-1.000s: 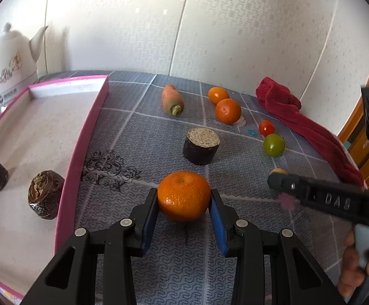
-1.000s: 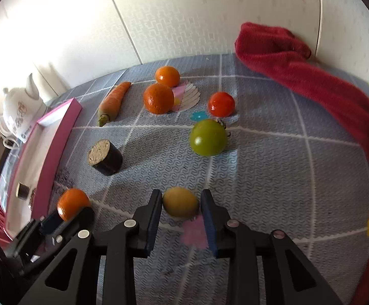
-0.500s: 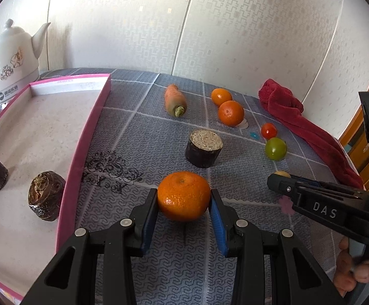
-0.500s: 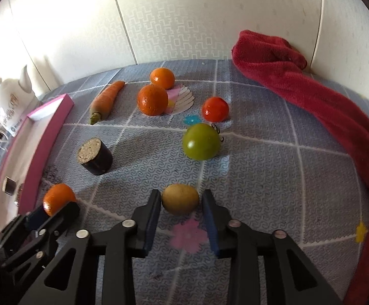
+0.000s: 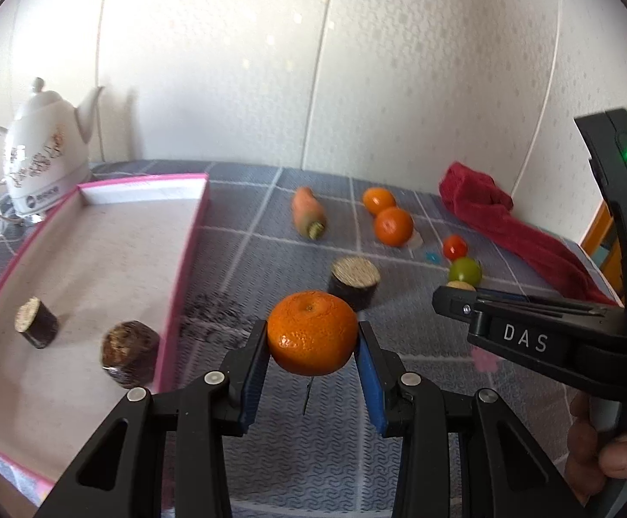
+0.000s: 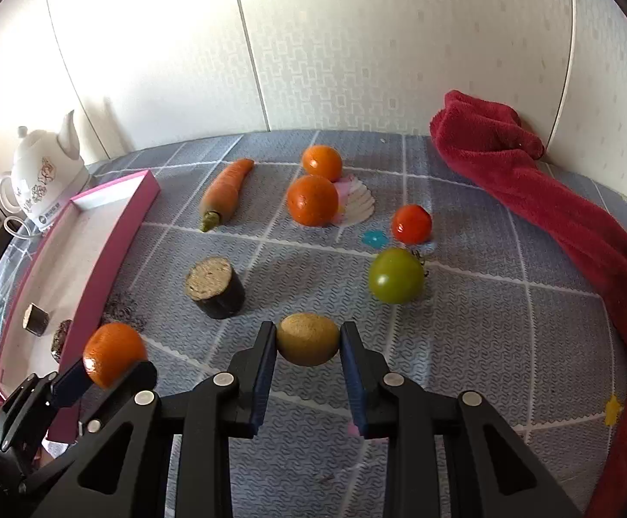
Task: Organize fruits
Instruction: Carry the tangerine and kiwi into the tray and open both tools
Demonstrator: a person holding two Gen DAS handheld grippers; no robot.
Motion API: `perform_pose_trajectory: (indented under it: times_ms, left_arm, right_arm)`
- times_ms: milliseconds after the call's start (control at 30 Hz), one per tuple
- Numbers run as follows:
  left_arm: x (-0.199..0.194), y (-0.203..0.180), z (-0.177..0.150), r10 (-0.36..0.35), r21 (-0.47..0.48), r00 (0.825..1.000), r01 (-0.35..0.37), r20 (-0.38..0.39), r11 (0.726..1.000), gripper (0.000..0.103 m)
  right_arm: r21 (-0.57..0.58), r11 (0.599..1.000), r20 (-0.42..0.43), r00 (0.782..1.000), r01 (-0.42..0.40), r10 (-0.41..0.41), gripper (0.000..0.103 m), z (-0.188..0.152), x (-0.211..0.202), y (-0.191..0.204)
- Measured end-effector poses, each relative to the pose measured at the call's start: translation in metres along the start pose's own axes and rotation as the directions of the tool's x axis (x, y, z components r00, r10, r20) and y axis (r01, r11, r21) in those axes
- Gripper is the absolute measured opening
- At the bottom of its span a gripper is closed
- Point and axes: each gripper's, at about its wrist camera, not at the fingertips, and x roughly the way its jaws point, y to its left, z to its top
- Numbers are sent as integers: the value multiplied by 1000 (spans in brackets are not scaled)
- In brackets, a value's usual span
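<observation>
My left gripper [image 5: 312,339] is shut on an orange mandarin [image 5: 312,328] and holds it just above the patterned cloth, right of the pink-rimmed tray [image 5: 184,259]. In the right wrist view that mandarin [image 6: 112,354] shows at the lower left, between the left gripper's fingers [image 6: 71,382]. My right gripper [image 6: 308,345] is shut on a small yellow-brown fruit [image 6: 308,339], both pads pressing its sides. From the left wrist view the right gripper [image 5: 455,298] reaches in from the right, with the fruit's top [image 5: 460,285] peeking over it.
On the cloth lie a carrot [image 6: 227,190], two mandarins [image 6: 312,199], a red tomato [image 6: 411,223], a green tomato [image 6: 395,275] and a dark cut stump [image 6: 215,287]. Two dark pieces [image 5: 130,352] sit in the tray. A red towel [image 6: 550,203] runs along the right; a teapot [image 5: 41,155] stands far left.
Both grippers have risen a little with their fruit. The mandarin now hangs clear of the cloth, and the right gripper's pads have tightened onto the yellow-brown fruit.
</observation>
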Motion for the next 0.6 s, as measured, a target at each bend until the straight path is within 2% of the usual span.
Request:
perform_pose_trajectory:
  times_ms: [233,600]
  left_arm:
    - [-17,13,6,60,-28,997,-59,52,998,39]
    - [-30,41,11,121,-100,991,-115,63,988,39]
  right_arm:
    - [-20,999,49,998,-26,27,30,4,-10,18]
    - [-77,995,99,993,-63,70,30,6,-19,50]
